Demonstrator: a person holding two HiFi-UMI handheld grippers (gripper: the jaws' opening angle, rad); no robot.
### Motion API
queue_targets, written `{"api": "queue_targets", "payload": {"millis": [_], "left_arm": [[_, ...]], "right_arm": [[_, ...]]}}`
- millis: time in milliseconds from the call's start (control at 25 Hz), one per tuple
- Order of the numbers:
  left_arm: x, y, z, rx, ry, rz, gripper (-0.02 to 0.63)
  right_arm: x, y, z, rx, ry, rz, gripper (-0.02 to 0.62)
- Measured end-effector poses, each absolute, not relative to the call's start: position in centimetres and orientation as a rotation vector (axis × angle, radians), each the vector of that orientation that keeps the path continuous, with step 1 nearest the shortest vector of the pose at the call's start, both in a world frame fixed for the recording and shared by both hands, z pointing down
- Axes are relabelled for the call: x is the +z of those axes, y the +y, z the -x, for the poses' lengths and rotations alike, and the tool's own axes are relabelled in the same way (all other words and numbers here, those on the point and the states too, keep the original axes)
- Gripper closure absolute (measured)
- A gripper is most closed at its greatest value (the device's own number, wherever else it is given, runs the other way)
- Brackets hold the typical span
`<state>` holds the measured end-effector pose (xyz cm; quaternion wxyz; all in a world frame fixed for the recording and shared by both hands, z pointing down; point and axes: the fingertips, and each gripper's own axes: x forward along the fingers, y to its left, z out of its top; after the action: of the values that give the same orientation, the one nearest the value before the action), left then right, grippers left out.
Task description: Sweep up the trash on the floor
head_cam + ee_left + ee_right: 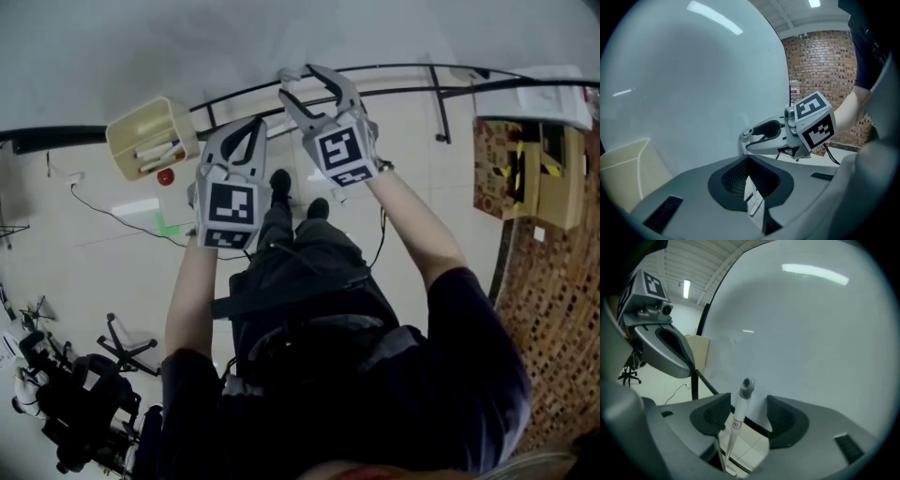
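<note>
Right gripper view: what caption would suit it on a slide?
The right gripper, jaws wide open, with a white grey-capped handle standing between them before a pale wall.

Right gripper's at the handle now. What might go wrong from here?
1. The white handle stands free between the pads of the open right gripper, nearer one pad. Closing off-centre may tip it over.
2. The left gripper is shut, so it likely cannot catch the handle if it falls.
3. A black cable lies on the floor by the beige bin. Sweeping there may snag it.
</note>
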<state>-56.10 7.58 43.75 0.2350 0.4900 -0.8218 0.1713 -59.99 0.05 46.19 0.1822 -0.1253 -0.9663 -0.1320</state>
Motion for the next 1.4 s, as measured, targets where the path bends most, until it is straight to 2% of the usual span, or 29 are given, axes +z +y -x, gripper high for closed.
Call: {"api": "queue_targets", "payload": {"millis": [200, 360, 600, 680, 800, 1400], "left_arm": [[44.9, 7.8, 55.7, 0.462, -2.227, -1.35, 0.606], [45.2, 7.7, 55.7, 0.463, -2.219, -1.346, 0.606], [45.6, 8.6, 55.7, 0.468, -2.219, -1.318, 0.606], [45.7, 9.2, 55.5, 0.475, -2.22, -1.303, 0.606], [45.8, 10.1, 54.9, 0.476, -2.216, -1.279, 0.606], [46.3, 7.0, 53.6, 0.522, -2.14, -1.375, 0.606]], "right_arm": [[46.4, 0.3, 59.9, -0.436, -2.723, 0.355, 0.325], [46.9, 1.7, 60.0, -0.47, -2.702, 0.394, 0.359], [47.5, 1.7, 60.7, -0.447, -2.746, 0.235, 0.37], [47.2, 1.1, 60.8, -0.423, -2.781, 0.15, 0.433], [46.8, 0.5, 60.9, -0.362, -2.808, 0.097, 0.462], [46.0, -1.4, 57.2, -0.135, -2.743, 0.271, 0.486]]}}
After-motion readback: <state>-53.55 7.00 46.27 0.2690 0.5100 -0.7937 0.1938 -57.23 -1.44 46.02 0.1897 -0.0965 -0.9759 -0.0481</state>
